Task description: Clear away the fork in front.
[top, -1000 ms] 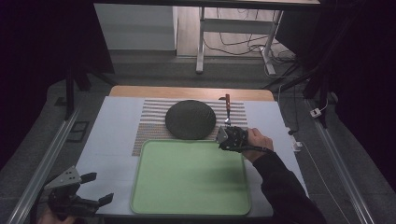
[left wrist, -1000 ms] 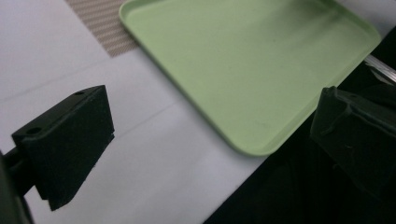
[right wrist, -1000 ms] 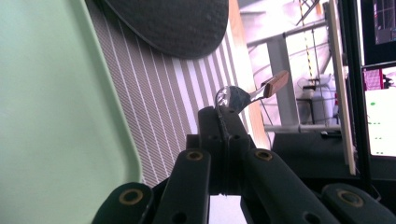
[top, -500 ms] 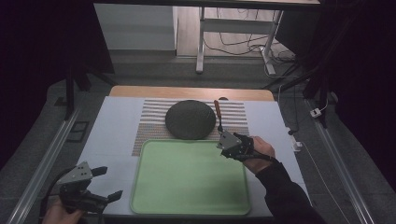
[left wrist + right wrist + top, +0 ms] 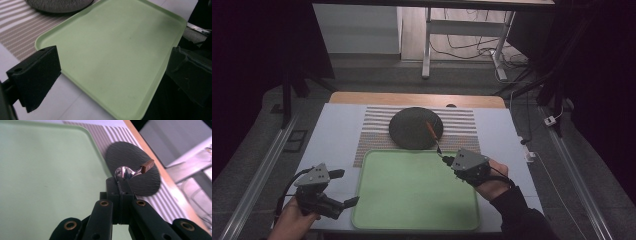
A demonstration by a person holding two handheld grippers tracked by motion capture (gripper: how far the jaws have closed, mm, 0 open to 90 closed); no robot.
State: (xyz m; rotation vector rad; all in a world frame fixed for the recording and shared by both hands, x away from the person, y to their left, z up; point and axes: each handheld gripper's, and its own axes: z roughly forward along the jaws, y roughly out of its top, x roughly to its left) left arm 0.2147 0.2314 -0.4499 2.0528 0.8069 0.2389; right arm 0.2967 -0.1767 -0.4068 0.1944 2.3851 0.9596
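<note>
1. Between your right hand-held gripper's (image 5: pixel 121 185) jaws sits a spoon (image 5: pixel 130 171), clamped near its bowl; its brown-tipped handle points out over the dark plate (image 5: pixel 415 128), likely so it clears the tray (image 5: pixel 414 220) while carried.
2. Your right hand (image 5: pixel 492 182) hovers at the tray's far right corner, the gripper aimed toward the plate.
3. Your left hand-held gripper (image 5: pixel 343 188) hangs low at the tray's near left edge, jaws apart and empty, over the counter (image 5: pixel 329 135).

The green tray (image 5: pixel 412 200) lies bare across the near middle. Far of it, the dark plate (image 5: pixel 412 127) occupies the striped mat (image 5: pixel 372 135).
</note>
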